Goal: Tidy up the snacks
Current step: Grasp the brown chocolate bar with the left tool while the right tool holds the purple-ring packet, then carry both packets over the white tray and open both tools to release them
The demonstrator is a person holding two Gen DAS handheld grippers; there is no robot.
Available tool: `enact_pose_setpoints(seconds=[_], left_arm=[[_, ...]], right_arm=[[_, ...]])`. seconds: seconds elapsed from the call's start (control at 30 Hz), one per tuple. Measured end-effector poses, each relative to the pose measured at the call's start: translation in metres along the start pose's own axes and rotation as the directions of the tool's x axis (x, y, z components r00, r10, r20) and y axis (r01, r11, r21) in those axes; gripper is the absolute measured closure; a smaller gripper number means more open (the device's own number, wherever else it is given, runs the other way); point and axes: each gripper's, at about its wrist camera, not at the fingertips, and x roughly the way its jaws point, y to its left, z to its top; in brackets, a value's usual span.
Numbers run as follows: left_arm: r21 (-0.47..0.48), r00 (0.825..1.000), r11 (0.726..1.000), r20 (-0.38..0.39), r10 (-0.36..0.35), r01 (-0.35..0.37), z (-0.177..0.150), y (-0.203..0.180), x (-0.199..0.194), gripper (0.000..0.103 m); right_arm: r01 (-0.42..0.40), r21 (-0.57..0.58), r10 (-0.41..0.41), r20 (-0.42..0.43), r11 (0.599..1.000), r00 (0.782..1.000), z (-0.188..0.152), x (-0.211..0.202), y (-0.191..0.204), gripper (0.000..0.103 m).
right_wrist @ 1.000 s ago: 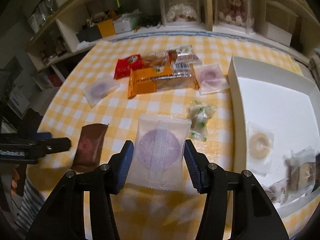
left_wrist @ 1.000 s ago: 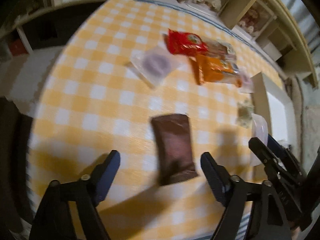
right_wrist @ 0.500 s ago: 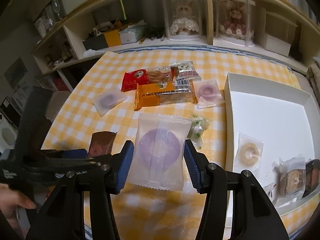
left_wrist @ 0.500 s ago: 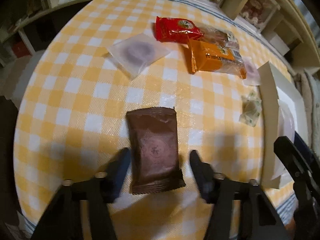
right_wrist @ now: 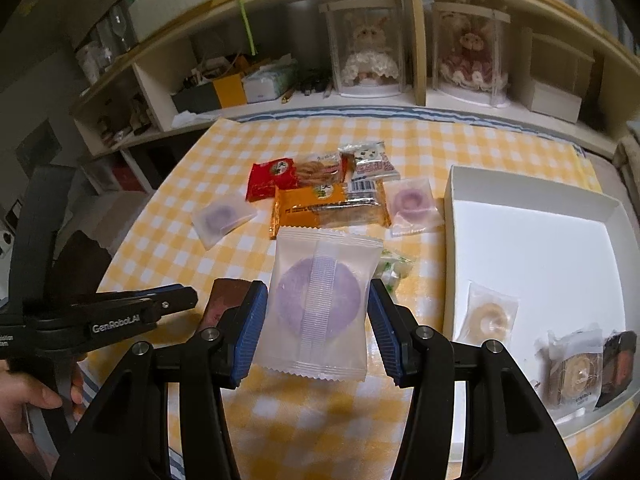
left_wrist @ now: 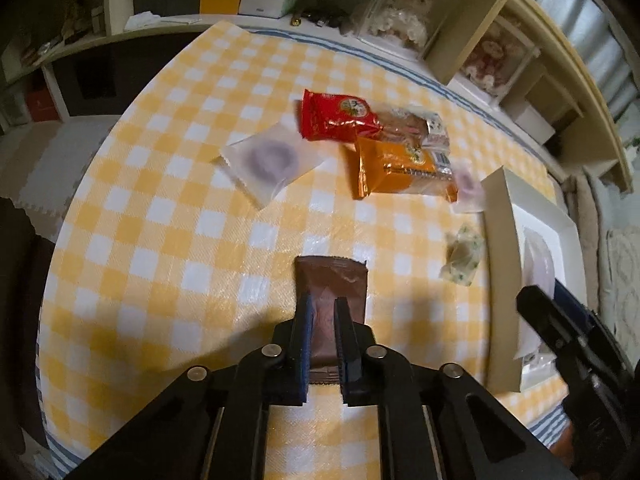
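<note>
My left gripper [left_wrist: 323, 312] is shut on a brown snack packet [left_wrist: 332, 288] that lies on the yellow checked table. The packet also shows in the right wrist view [right_wrist: 222, 300] beside the left gripper [right_wrist: 188, 298]. My right gripper [right_wrist: 314, 304] is shut on a clear packet with a purple round cake [right_wrist: 320, 300], held above the table. A white tray [right_wrist: 532, 240] at the right holds several wrapped snacks. The right gripper shows at the left wrist view's right edge [left_wrist: 532, 304].
On the table lie a red packet [left_wrist: 336, 116], an orange packet [left_wrist: 400, 168], a clear purple-cake packet [left_wrist: 272, 160], another by the tray [right_wrist: 410, 204], and a green-white sweet [left_wrist: 462, 256]. Shelves [right_wrist: 360, 60] with dolls stand behind.
My left gripper has moved forward over the brown packet and closed on it. My right gripper has risen a little with the purple-cake packet.
</note>
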Motion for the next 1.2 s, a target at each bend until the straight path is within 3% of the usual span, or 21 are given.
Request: enact_pose_setpoints(seconds=[0.1, 0.13, 0.37, 0.53, 0.77, 0.87, 1.03, 1.2], left_arm=[[0.024, 1.000, 1.000, -0.027, 0.015, -0.014, -0.003, -0.005, 0.007, 0.062], [0.036, 0.999, 0.999, -0.034, 0.022, -0.020, -0.004, -0.008, 0.010, 0.059], [0.098, 0.994, 0.992, -0.072, 0.083, -0.076, -0.010, -0.027, 0.036, 0.059], [0.131, 0.992, 0.986, -0.059, 0.109, -0.101, -0.013, -0.038, 0.047, 0.050], [0.183, 0.987, 0.972, -0.037, 0.154, -0.145, -0.019, -0.047, 0.054, 0.051], [0.208, 0.984, 0.963, -0.023, 0.179, -0.171, -0.020, -0.051, 0.055, 0.063], [0.175, 0.992, 0.977, -0.013, 0.126, -0.122, -0.015, -0.044, 0.049, 0.064], [0.138, 0.995, 0.987, 0.062, 0.078, -0.086, -0.006, -0.041, 0.026, 0.064]], right_arm=[[-0.006, 0.020, 0.006, -0.008, 1.000, 1.000, 0.001, 0.000, -0.004, 0.051], [-0.007, 0.023, 0.007, -0.010, 1.000, 1.000, 0.001, 0.000, -0.005, 0.051], [-0.001, 0.020, 0.001, -0.010, 1.000, 1.000, 0.001, -0.001, -0.007, 0.051], [0.000, 0.019, 0.000, -0.010, 1.000, 1.000, 0.002, -0.001, -0.007, 0.051], [0.005, 0.018, -0.005, -0.007, 1.000, 1.000, 0.004, -0.002, -0.009, 0.051], [0.005, 0.019, -0.005, -0.006, 1.000, 1.000, 0.005, -0.002, -0.010, 0.051], [0.005, 0.015, -0.005, 0.000, 1.000, 1.000, 0.005, -0.004, -0.011, 0.051], [0.000, 0.015, 0.000, 0.015, 1.000, 1.000, 0.008, -0.008, -0.012, 0.051]])
